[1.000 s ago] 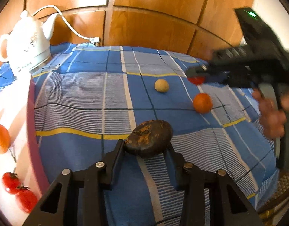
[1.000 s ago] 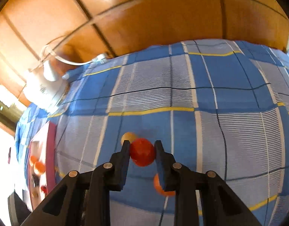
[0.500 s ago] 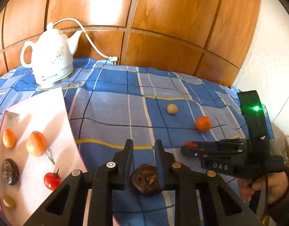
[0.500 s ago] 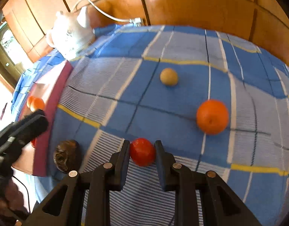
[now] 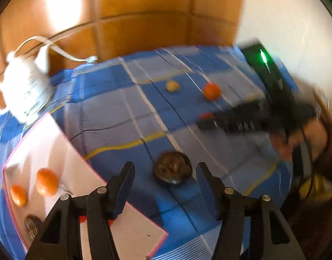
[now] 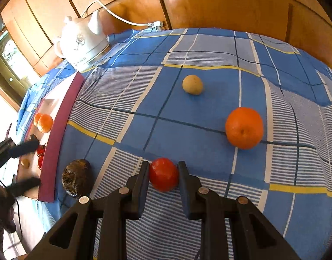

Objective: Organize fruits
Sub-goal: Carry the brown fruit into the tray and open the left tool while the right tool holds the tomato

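Left tool (image 5: pixel 165 171) stands spread wide, the dark brown fruit (image 5: pixel 172 170) lying free on the checked cloth (image 6: pixel 187 119) between its fingers, just beside the pink-rimmed tray (image 5: pixel 47 143). Right tool (image 6: pixel 163 174) pinches the red tomato (image 6: pixel 163 174) above the cloth.

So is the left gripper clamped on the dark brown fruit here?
No, the left gripper is open, and the dark brown fruit lies on the cloth between its fingers.
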`<action>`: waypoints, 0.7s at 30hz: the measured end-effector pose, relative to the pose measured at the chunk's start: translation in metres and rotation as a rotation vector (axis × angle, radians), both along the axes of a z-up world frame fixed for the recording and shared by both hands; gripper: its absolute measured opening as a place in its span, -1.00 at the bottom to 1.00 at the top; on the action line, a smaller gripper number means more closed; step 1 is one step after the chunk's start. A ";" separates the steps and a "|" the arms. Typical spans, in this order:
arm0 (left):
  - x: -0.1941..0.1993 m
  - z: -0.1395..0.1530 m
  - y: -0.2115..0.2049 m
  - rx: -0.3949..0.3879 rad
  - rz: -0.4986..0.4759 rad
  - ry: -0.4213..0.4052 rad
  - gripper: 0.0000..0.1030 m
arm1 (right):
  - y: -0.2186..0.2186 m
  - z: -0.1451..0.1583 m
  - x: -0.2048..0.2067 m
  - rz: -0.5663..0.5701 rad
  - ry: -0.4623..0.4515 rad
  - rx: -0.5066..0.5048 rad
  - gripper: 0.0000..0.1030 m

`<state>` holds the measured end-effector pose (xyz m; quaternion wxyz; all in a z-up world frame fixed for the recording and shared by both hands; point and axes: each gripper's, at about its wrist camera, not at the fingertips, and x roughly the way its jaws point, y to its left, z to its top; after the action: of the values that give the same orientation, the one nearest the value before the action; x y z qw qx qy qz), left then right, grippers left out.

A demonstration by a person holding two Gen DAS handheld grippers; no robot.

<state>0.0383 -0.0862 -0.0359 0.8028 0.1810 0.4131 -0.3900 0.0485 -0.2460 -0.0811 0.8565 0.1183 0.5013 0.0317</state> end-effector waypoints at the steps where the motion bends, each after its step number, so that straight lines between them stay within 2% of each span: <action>1: -0.001 -0.005 -0.007 0.029 -0.026 0.006 0.17 | -0.001 0.000 0.000 -0.001 -0.001 0.004 -0.50; 4: 0.002 -0.014 -0.022 0.089 -0.063 0.032 0.24 | -0.001 0.000 -0.001 0.000 -0.003 0.013 -0.50; 10: 0.011 -0.031 -0.041 0.181 -0.080 0.066 0.24 | -0.005 -0.001 -0.002 0.003 -0.003 0.048 -0.49; 13: 0.016 -0.036 -0.041 0.203 -0.076 0.085 0.02 | -0.008 -0.002 -0.002 0.000 -0.006 0.071 -0.49; 17: 0.019 -0.038 -0.037 0.165 -0.052 0.101 0.01 | -0.007 -0.002 -0.002 0.005 -0.007 0.067 -0.49; 21: 0.016 -0.033 -0.028 0.067 -0.004 0.108 0.01 | -0.004 -0.002 -0.004 0.023 -0.019 0.049 -0.49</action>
<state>0.0539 -0.1140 -0.0692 0.7720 0.1875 0.4683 -0.3867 0.0446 -0.2502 -0.0831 0.8577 0.1334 0.4935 0.0549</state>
